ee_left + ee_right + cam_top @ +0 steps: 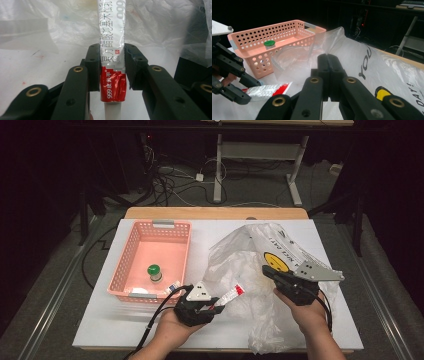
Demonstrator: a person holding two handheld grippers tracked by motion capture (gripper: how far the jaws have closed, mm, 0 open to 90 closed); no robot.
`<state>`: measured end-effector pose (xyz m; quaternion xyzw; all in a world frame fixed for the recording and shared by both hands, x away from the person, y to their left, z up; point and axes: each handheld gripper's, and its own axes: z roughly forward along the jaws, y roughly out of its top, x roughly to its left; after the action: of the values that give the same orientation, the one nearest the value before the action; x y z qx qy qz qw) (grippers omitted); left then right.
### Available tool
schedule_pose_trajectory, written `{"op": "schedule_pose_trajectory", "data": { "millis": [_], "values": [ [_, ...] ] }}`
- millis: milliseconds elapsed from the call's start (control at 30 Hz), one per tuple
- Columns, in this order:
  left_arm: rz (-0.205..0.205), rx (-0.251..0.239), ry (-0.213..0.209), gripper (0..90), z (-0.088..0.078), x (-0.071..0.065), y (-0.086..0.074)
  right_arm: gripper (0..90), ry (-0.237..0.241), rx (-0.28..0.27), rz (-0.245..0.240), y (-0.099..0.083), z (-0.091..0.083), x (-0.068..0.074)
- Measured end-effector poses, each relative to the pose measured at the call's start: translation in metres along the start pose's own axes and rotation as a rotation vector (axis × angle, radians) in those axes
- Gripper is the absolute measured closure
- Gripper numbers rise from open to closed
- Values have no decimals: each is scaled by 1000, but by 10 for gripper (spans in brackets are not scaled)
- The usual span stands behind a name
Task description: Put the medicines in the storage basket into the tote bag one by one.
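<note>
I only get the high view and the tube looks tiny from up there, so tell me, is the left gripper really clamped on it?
Observer: Yes. In the left gripper view the left gripper pinches the tube from both sides, above its red end.
Operator: Which end points back at the hand?
Observer: The white cap end; the printed length runs out toward the bag.
Operator: And the right gripper?
Observer: The right gripper is shut; its jaws meet against the bag's plastic.

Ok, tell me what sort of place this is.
Probably a lab or recording workspace, not a home: a white work table set under dark surroundings, loose cables across the floor behind it, and a height-adjustable desk frame beyond.
</note>
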<state>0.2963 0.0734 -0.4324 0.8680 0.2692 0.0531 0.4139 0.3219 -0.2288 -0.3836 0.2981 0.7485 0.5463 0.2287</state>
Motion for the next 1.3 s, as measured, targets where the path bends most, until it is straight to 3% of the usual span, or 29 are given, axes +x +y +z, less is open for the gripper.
{"op": "schedule_pose_trajectory", "data": {
  "millis": [433,900,1167,1300],
  "values": [
    [5,9,11,663,18,-3,8,900,8,-3,7,0,1,2],
    [-21,13,34,663,69,0,37,900,14,-14,3,3,1,3],
    [-3,0,77,662,97,0,60,900,11,-13,16,1,2,0],
    [-14,1,67,662,111,5,66,900,4,-19,24,1,-1,-4]
  ]
}}
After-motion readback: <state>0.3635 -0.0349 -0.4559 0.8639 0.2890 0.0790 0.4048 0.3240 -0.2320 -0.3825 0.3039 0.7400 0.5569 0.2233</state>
